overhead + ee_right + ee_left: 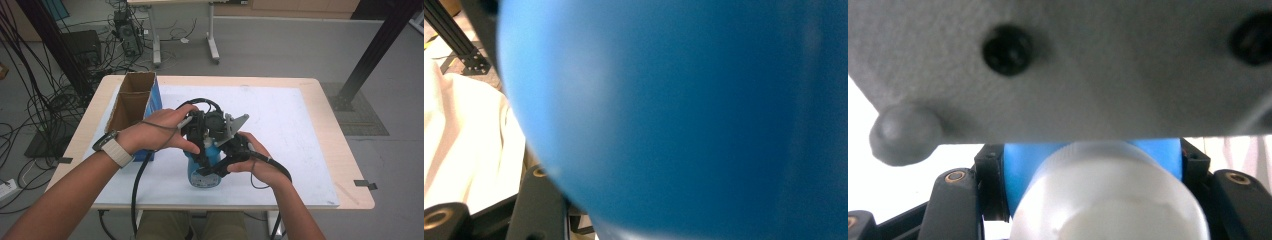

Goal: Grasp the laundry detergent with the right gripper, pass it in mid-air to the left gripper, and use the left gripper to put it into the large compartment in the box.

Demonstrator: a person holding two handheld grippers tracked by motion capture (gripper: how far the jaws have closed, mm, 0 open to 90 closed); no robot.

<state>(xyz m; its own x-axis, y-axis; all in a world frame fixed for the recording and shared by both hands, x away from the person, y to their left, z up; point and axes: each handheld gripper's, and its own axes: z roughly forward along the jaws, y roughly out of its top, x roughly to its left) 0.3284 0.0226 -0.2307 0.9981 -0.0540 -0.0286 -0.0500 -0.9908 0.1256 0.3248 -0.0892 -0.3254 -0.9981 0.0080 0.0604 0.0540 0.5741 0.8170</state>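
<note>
One blue bottle (202, 172) stands near the middle of the table (320, 90), a little toward its near edge — it has one white cap (1108, 195). Two grippers meet at it: the left gripper (200, 132) at the top, the right gripper (230, 155) at the side. Two hands hold them — left hand (160, 131), right hand (260, 162). One watch (114, 147) sits on the left wrist. One open cardboard box (132, 100) stands by the table's far left corner. One white sheet (280, 115) covers most of the tabletop.
</note>
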